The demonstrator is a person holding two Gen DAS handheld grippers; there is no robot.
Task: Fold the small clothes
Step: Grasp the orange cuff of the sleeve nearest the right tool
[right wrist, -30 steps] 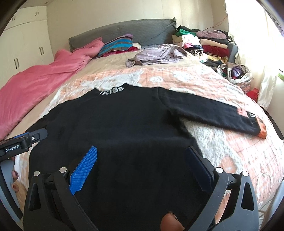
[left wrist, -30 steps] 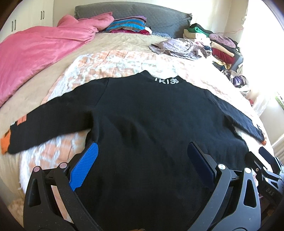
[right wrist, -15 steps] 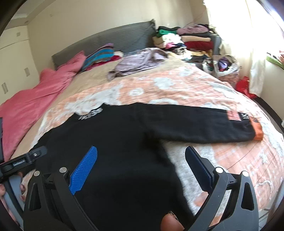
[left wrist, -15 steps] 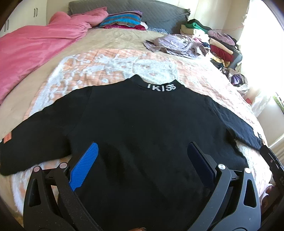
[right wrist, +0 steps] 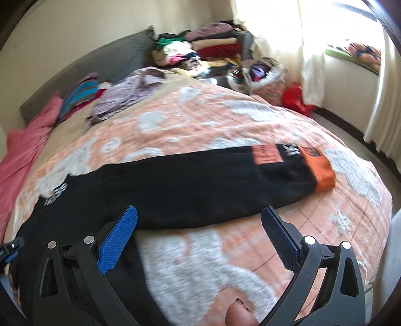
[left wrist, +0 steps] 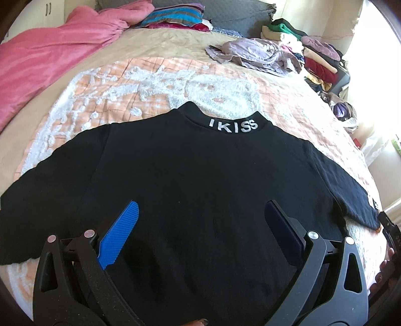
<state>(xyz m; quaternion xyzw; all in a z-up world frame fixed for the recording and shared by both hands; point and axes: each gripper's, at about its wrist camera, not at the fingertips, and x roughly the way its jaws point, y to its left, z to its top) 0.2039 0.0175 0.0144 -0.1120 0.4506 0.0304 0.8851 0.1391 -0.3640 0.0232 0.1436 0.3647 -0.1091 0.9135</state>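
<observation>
A black sweater lies spread flat on the bed, its collar lettered "IKISS" pointing toward the grey headboard. The left tool hangs over the sweater's lower body with its jaws wide and nothing between them; the hem nearest the camera is hidden behind the tool's black frame. The sweater's left sleeve runs out of the left wrist view at the edge, so its cuff cannot be seen there. The right tool is also spread wide and empty, above the blanket just beside the sweater's right sleeve, which stretches away from the body and ends in an orange cuff. An orange patch on that sleeve carries print too blurred to read. Beyond the sweater's collar lie a crumpled lilac garment, a pink duvet and a heap of clothes by the window side, its far part washed out by glare.
</observation>
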